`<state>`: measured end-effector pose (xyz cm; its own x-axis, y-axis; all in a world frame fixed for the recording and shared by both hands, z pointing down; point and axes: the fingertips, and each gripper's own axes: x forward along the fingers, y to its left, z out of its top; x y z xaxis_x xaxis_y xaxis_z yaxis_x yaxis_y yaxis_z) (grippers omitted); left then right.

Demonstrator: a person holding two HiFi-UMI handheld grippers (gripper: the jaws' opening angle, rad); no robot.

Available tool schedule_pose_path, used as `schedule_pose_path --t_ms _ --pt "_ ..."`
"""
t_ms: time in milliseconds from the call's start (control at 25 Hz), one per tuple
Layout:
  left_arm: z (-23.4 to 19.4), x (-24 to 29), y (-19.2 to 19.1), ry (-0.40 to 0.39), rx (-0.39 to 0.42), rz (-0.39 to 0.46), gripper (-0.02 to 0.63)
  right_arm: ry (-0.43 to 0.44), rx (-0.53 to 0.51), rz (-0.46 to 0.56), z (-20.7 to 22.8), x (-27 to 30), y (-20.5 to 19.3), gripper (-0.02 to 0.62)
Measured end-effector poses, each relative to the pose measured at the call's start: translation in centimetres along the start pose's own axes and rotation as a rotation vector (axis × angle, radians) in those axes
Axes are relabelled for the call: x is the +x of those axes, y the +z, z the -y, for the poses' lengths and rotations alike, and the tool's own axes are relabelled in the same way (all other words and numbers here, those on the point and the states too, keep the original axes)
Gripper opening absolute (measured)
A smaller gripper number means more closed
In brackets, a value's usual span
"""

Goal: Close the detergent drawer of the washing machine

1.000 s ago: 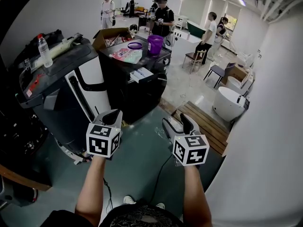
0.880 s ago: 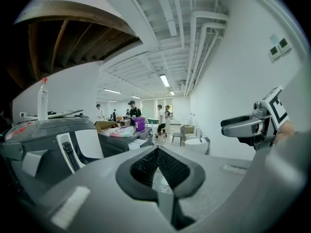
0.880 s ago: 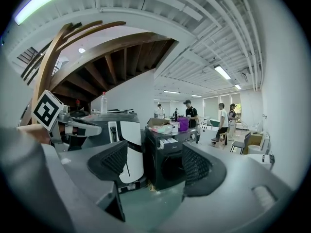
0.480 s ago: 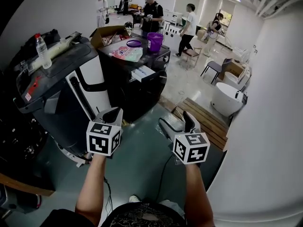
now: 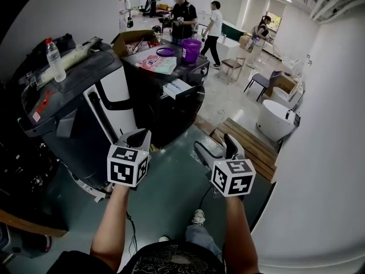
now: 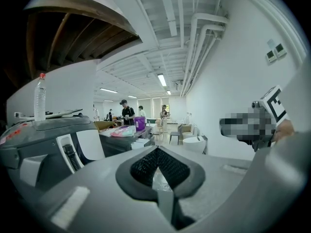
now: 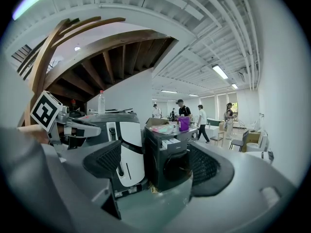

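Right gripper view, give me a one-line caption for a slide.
Right gripper, jaws apart and empty, faces the black washer across the floor, its detergent drawer pulled out.

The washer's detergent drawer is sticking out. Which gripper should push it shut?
Right, probably. The right gripper points at the washing machine, its open detergent drawer framed between the spread fingers. The left gripper, fingers together, aims past the machine. Both are well short.

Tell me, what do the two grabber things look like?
The left gripper and right gripper are grey, each carrying a white cube with black square markers. Their fingers have black ridged pads. A thin black cable hangs below the right one. The person's forearms are bare, and they wear a dark patterned top.
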<state>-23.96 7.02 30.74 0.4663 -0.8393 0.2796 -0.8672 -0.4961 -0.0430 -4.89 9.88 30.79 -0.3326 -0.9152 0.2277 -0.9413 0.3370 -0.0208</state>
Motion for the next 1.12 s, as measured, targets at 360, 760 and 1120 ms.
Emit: schedule_pose_path --t_ms 360,760,1120 --pt "-1.0 2.2 -0.3 -0.009 0.012 -0.004 0.0 0.001 0.007 0.01 0.6 2.5 0.0 0.446" --pt "-2.6 6.3 -1.6 0.012 0.012 -0.008 0.0 0.023 0.001 0.016 2.4 6.9 -1.1 0.442" --pt "-4.2 12.6 0.3 0.041 0.027 -0.028 0.0 0.07 0.031 0.018 5.8 13.5 -0.2 0.439"
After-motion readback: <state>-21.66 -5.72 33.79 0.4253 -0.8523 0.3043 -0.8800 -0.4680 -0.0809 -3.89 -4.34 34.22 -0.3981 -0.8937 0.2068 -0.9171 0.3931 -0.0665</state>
